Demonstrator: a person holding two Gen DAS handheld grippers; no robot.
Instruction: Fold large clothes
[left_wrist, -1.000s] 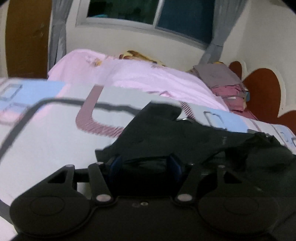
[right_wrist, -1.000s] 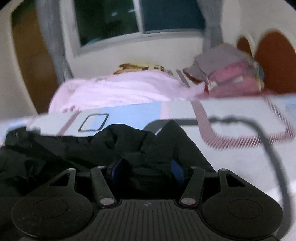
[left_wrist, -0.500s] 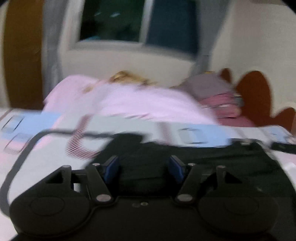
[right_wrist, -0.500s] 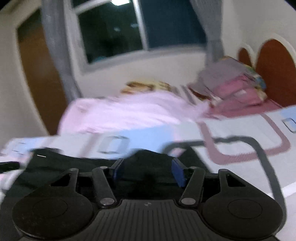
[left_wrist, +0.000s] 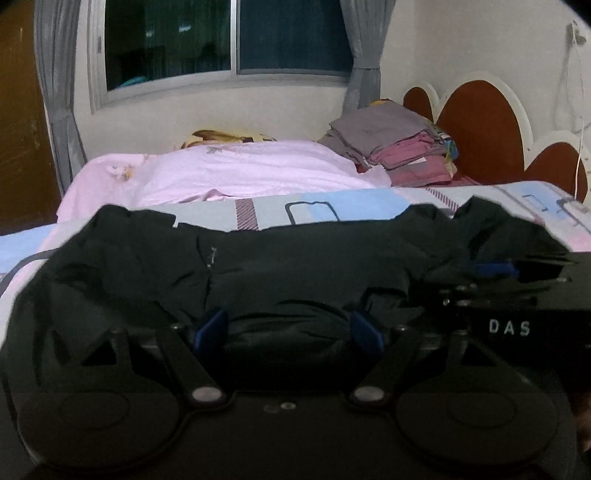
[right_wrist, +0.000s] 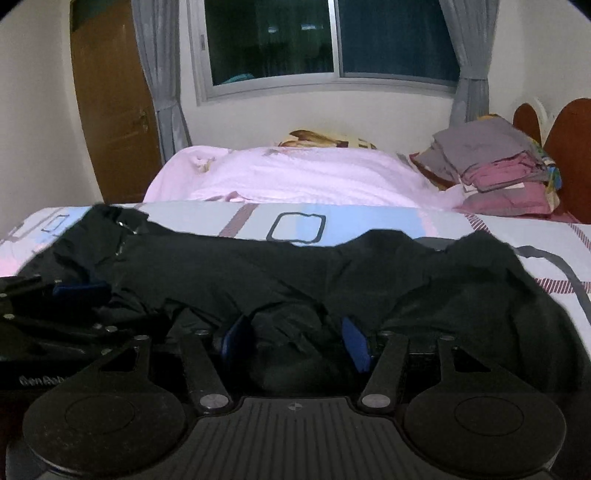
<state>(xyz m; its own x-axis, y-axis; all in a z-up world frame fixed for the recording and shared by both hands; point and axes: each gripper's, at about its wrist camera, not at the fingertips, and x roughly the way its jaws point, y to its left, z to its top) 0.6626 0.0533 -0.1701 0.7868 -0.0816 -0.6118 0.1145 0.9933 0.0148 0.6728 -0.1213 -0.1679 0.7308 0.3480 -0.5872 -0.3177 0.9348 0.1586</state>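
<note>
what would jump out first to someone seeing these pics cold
A big black crumpled garment spread across the patterned bedsheet, near the cameras, with the left gripper and right gripper side by side at its near edge, dark cloth bunched between each one's blue pads. Behind it lie a pale pink blanket and, far right by the headboard, a stack of folded grey and maroon clothes.

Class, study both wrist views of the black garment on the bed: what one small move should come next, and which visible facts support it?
Probably draw both grippers back toward the person, pulling the black garment taut and flat. It lies rumpled across the patterned bedsheet. Bunched cloth sits between the jaws of the left gripper, which have just been opening, and of the right gripper, so each near end looks gathered rather than smoothed.
</note>
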